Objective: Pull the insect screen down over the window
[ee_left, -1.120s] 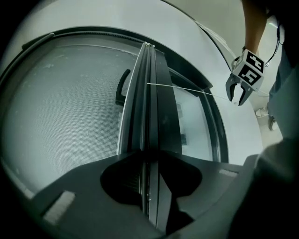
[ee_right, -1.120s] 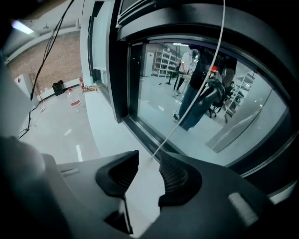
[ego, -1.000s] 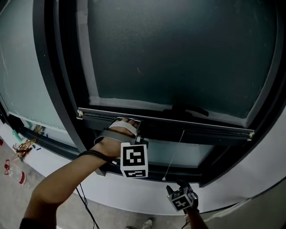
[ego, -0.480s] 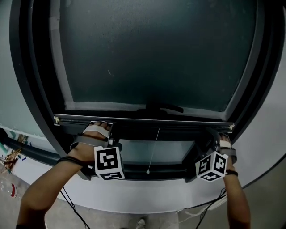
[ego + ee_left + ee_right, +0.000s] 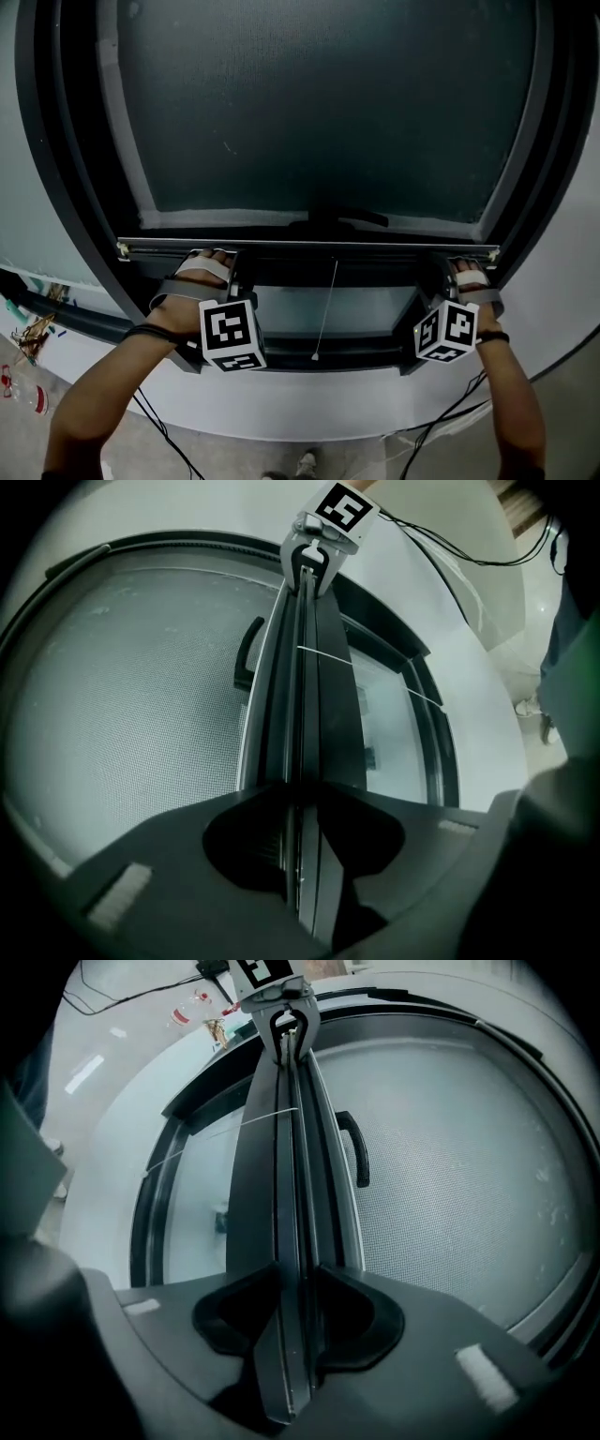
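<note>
Grey-green woven mesh fills most of what I'm looking at: that's the insect screen (image 5: 319,112), drawn far down inside the dark curved window frame (image 5: 56,187). Its dark metal bottom bar (image 5: 309,247) lies level and low in the opening, with only a strip of pale glass (image 5: 323,309) uncovered beneath it.

Left gripper (image 5: 230,267) is clamped on the bar near its left end. In its own view the jaws pinch the rail from both sides, and the rail runs straight off between them. Right gripper (image 5: 450,267) has the bar between its jaws near the right end. Those jaws have just been closing and now press on the rail.

Why one at each end? My guess is that it keeps the bar level, so neither side jams in its channel as I pull.

Black curved handle (image 5: 342,220) sits at mid-bar, untouched. The thin white pull cord (image 5: 325,309) hangs free below the centre, between my two grips.

Writing? None I can read. The only markings are the black-and-white square patterns on each marker cube (image 5: 230,335). No brand shows on frame, bar or mesh.
</note>
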Demonstrator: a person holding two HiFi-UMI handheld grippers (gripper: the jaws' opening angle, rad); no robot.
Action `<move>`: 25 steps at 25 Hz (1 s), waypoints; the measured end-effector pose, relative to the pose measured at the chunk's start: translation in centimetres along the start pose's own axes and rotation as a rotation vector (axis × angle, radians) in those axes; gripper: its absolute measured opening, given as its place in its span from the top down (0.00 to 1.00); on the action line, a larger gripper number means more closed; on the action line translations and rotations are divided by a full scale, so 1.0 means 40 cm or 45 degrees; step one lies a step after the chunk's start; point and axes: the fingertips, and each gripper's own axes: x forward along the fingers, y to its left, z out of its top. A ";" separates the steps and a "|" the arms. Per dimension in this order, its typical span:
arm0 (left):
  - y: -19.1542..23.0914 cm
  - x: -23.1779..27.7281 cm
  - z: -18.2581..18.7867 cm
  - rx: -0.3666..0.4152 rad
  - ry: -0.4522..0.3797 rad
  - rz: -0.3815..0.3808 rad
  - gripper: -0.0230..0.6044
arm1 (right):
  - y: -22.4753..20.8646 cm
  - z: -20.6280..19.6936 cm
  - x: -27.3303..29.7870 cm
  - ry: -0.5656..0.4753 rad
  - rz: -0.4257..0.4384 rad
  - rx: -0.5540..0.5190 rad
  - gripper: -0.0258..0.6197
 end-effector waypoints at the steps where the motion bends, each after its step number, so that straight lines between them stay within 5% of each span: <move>1: 0.000 0.001 0.000 -0.001 0.003 -0.008 0.79 | 0.000 -0.001 0.002 0.016 0.016 0.000 0.75; 6: -0.004 -0.004 0.002 -0.021 -0.012 -0.029 0.80 | -0.007 0.002 -0.007 0.060 0.088 0.050 0.79; 7: -0.004 -0.004 0.001 -0.022 -0.014 -0.029 0.80 | -0.011 0.004 -0.009 0.056 0.093 0.075 0.86; 25: -0.017 0.019 -0.008 0.023 -0.008 -0.093 0.73 | -0.001 0.013 0.015 0.051 0.074 0.116 0.87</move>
